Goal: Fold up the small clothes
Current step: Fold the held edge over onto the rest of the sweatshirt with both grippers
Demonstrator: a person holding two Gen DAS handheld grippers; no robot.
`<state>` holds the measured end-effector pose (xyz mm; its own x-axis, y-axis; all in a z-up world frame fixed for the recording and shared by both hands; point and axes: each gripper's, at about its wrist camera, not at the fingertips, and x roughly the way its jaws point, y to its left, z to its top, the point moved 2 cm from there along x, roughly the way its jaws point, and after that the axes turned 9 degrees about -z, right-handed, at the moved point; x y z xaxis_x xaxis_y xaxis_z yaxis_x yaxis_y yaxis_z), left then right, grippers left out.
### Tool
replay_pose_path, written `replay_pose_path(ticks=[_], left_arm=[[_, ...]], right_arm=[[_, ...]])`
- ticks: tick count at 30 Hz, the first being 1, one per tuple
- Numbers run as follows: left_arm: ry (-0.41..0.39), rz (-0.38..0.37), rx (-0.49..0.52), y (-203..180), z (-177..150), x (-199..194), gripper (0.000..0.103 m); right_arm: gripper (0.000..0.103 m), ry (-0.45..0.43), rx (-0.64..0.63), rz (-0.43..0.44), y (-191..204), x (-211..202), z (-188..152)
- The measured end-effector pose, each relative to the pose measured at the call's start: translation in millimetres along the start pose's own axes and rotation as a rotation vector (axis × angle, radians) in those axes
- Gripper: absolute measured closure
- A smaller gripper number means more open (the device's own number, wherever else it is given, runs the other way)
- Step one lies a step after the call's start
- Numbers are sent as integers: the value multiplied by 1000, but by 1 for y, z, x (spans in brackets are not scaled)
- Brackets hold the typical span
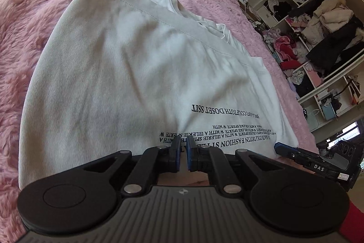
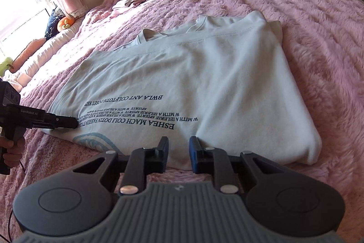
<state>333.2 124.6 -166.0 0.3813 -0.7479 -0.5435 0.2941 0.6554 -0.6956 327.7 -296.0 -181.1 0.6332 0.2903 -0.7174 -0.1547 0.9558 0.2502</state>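
A white T-shirt with black printed text point(image 1: 127, 74) lies partly folded on the pink fluffy bed cover; it also shows in the right wrist view point(image 2: 204, 83). My left gripper point(image 1: 183, 154) sits at the shirt's near edge, its jaws a narrow gap apart with shirt fabric between them; it also shows in the right wrist view point(image 2: 68, 122), its tips at the shirt's left edge. My right gripper point(image 2: 178, 153) is at the near hem, jaws slightly apart around the fabric edge; it also shows in the left wrist view point(image 1: 284, 149).
The pink fluffy cover point(image 2: 318, 26) spreads all around the shirt. A small pale garment point(image 2: 127, 3) lies far back near the headboard. Soft toys point(image 2: 64, 23) sit by the window. Open shelves stuffed with clothes point(image 1: 318, 33) stand beside the bed.
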Motion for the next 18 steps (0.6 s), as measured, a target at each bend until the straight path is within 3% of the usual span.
replay_pose_path(ticks=[2,4,5,9,13,16,18], left_arm=[[-23,-5,51,-11,14,-5,89],[-61,-14,89,-16,31,-9,84],[-87,-8,109,-16,41,-10,77],[-251,90,106,5,81,-18,76],[-431,232,41,33,110,-33,75],[-465,303,-19,55,124,-31,70],[-455,300,-56,67,131,-25,69]], right_arm=[[82,-71,-39,-3,5,-10,14],[60,-151,-68,-46,5,-17,31],[56,-202,-77,-90,1,-16,45],[55,-277,-71,-229,-30,10,95],[55,-260,-24,-321,-70,44,132],[55,-232,51,-299,-88,64,146],[54,-218,75,-307,-93,77,149]])
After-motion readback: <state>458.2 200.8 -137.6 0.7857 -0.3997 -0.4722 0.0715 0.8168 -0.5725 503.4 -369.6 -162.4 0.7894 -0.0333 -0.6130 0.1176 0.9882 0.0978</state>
